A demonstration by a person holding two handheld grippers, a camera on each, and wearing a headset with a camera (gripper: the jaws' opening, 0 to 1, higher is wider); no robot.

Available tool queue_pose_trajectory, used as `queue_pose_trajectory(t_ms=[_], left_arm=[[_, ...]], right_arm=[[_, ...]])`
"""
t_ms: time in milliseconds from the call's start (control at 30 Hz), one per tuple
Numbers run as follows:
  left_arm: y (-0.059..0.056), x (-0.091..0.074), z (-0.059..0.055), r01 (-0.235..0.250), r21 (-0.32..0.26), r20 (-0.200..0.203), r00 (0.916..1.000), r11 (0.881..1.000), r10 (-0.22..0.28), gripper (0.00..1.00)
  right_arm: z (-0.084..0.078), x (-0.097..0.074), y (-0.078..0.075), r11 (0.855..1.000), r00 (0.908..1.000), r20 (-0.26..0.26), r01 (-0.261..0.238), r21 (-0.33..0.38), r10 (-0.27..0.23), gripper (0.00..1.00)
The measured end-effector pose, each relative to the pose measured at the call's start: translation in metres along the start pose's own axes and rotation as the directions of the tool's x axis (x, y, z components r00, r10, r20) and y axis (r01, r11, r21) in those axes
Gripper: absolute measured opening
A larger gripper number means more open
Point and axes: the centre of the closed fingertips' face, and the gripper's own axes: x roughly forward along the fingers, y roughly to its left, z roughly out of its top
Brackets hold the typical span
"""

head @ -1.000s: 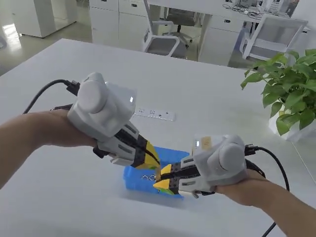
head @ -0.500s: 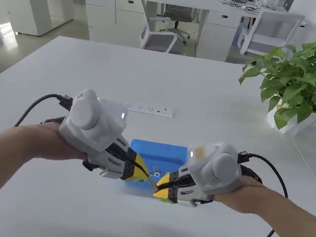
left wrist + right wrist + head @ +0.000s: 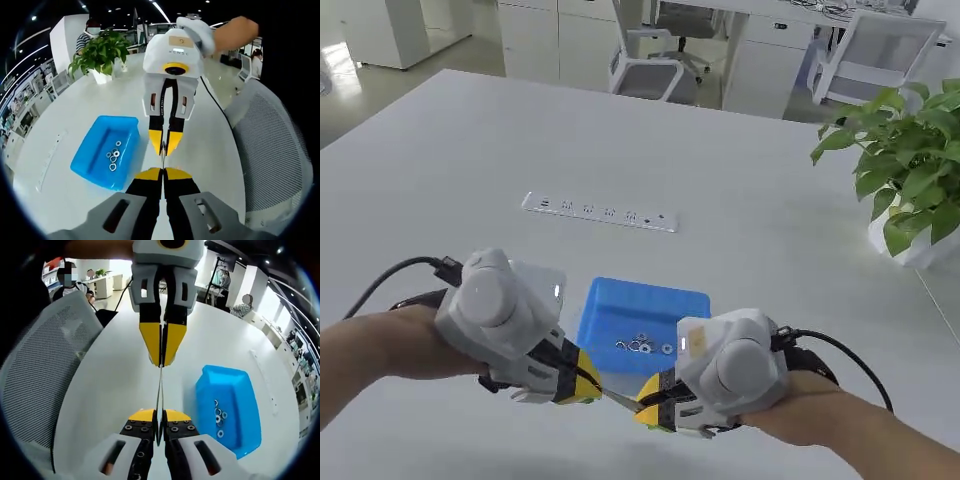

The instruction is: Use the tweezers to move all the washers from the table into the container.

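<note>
At the near edge of the table [image 3: 470,150], the left gripper [image 3: 586,385] and right gripper [image 3: 645,408] met tip to tip, both clenched on the thin tweezers [image 3: 160,390] spanning between them. Washers [image 3: 642,346] lay inside the blue container [image 3: 650,295] just beyond, with a power strip [image 3: 598,212] farther back.

Both grippers pulled back toward the bottom of the frame; left gripper [image 3: 588,385] and right gripper [image 3: 645,405] were tip-to-tip over the blue container [image 3: 610,300], now just off its near edge; tweezers [image 3: 618,399] bridging the tips came out with them; washers [image 3: 642,346] inside now uncovered.
</note>
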Motion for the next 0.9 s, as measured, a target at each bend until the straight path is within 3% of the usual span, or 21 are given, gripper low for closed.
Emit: queue_pose_trajectory(t_ms=[133,533,633,900], left_arm=[[0.000,0.008,-0.013,-0.004,-0.002,-0.039,0.9992,1.000,0.004,0.05],[0.004,0.033,-0.036,0.003,-0.023,-0.097,0.9953,1.000,-0.006,0.05],[0.005,0.040,-0.044,0.005,-0.008,-0.132,0.9912,1.000,-0.006,0.05],[0.009,0.049,-0.052,-0.001,-0.013,-0.163,0.9866,1.000,-0.001,0.05]], right_arm=[[-0.004,0.005,0.002,1.000,0.9998,-0.013,-0.013,0.007,0.013,0.06],[-0.023,0.016,0.004,1.000,0.9961,-0.085,-0.024,0.011,0.024,0.06],[-0.026,0.018,0.003,0.999,0.9952,-0.095,-0.022,0.024,0.025,0.07],[-0.034,0.022,0.002,0.999,0.9932,-0.114,-0.022,0.047,0.027,0.08]])
